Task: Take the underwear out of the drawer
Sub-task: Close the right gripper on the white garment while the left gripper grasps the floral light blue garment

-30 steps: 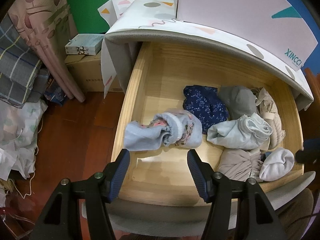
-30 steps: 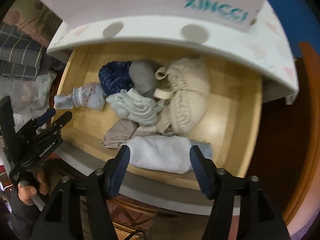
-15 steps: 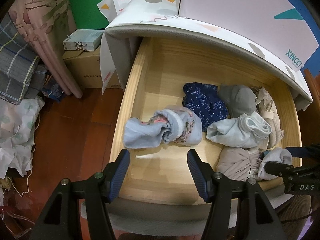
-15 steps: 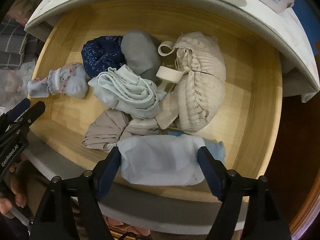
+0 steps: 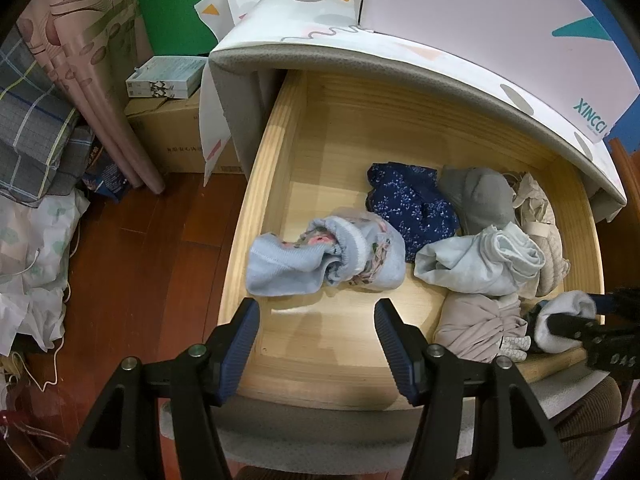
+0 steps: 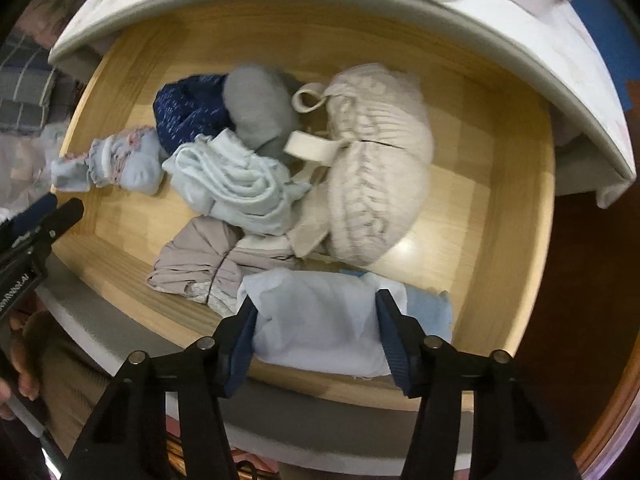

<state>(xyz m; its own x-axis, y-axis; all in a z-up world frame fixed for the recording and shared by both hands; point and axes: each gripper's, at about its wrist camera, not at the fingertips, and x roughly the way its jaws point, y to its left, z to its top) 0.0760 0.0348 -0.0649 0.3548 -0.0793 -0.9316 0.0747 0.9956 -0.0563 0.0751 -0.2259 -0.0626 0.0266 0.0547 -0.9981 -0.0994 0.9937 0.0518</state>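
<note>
An open wooden drawer (image 6: pixel 516 216) is seen from above, with a heap of underwear spread over its floor. The right gripper (image 6: pixel 316 320) is lowered into the near right corner, and its jaws are closing on a white piece (image 6: pixel 320 320) that lies against the front wall; the blue pads are seen pressed into the cloth on both sides, which bulges between them. A light blue edge (whether part of the same piece cannot be told) is seen just right of the right pad. Behind the white piece, a beige garment (image 6: pixel 200 260) is crumpled on the floor, and a pale blue one (image 6: pixel 236 188) is piled just beyond it. A cream knitted piece (image 6: pixel 376 168) with loose straps is laid to the right, touching both. A grey piece (image 6: pixel 256 108) and a navy dotted one (image 6: pixel 188 112) are set side by side toward the back. A blue floral piece (image 5: pixel 332 256) is rolled up apart on the left. The left gripper (image 5: pixel 316 344) is held over the near left part of the drawer with its jaws about half open and nothing between them; bare wood is seen below. A cardboard box (image 5: pixel 176 136) is stood on the floor to the drawer's left.
</note>
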